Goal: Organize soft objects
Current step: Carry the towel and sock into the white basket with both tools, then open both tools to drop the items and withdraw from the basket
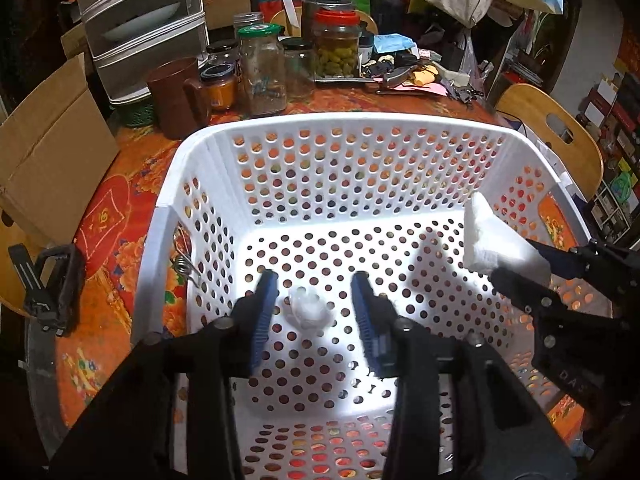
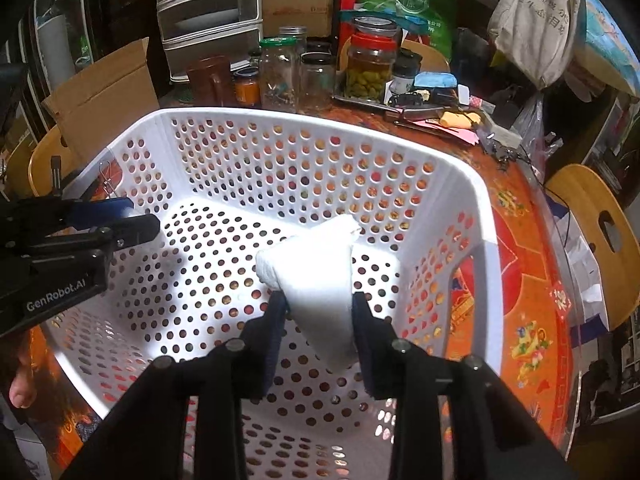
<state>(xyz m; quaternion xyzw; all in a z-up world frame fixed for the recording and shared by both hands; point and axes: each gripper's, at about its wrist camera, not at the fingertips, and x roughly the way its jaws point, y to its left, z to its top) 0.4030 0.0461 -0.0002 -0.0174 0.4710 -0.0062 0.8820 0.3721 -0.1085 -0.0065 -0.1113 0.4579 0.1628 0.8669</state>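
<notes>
A white perforated basket (image 1: 200, 168) stands on the orange patterned table and also shows in the right wrist view (image 2: 486, 216). My left gripper (image 1: 314, 308) is open inside the basket, its blue pads on either side of a small white crumpled wad (image 1: 308, 310) that lies on the basket floor. My right gripper (image 2: 320, 312) is shut on a folded white cloth (image 2: 316, 276) and holds it above the basket floor on the right side. That cloth (image 1: 496, 240) and the right gripper (image 1: 516, 268) also show in the left wrist view. The left gripper (image 2: 132, 216) shows in the right wrist view.
Glass jars (image 1: 262, 72), a brown mug (image 1: 178, 96) and small clutter stand behind the basket. A cardboard box (image 1: 52, 160) is at the left with a drawer unit (image 1: 140, 20) behind. A wooden chair (image 1: 560, 128) is at the right. A metal clip (image 1: 184, 268) hangs on the basket's left wall.
</notes>
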